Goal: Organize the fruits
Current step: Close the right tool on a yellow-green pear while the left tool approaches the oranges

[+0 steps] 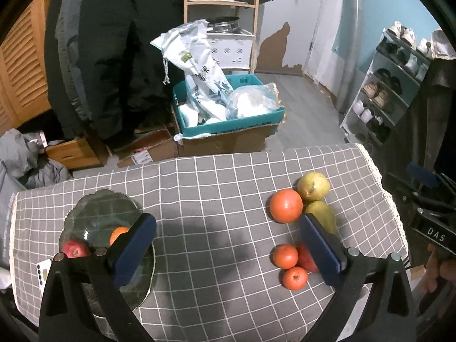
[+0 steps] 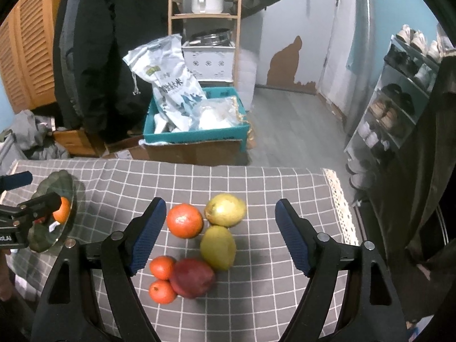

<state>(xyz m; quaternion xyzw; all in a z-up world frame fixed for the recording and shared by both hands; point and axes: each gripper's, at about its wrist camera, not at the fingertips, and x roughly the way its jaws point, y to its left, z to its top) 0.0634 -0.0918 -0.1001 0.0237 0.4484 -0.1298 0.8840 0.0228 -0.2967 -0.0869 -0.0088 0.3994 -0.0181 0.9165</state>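
Both tongs, left tongs (image 1: 228, 242) and right tongs (image 2: 221, 235), gape empty: one above the glass plate (image 1: 85, 213), the other poised over loose fruit (image 2: 218, 246) awaiting sorting.

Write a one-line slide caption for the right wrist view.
Open right claw hovers over loose fruit on the grey checked tablecloth: three oranges, two yellow-green pears, one dark red apple.

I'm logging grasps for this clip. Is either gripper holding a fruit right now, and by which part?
Nothing is held. The left gripper and the right gripper both stand open and empty above the checked cloth, the right one over the loose fruit.
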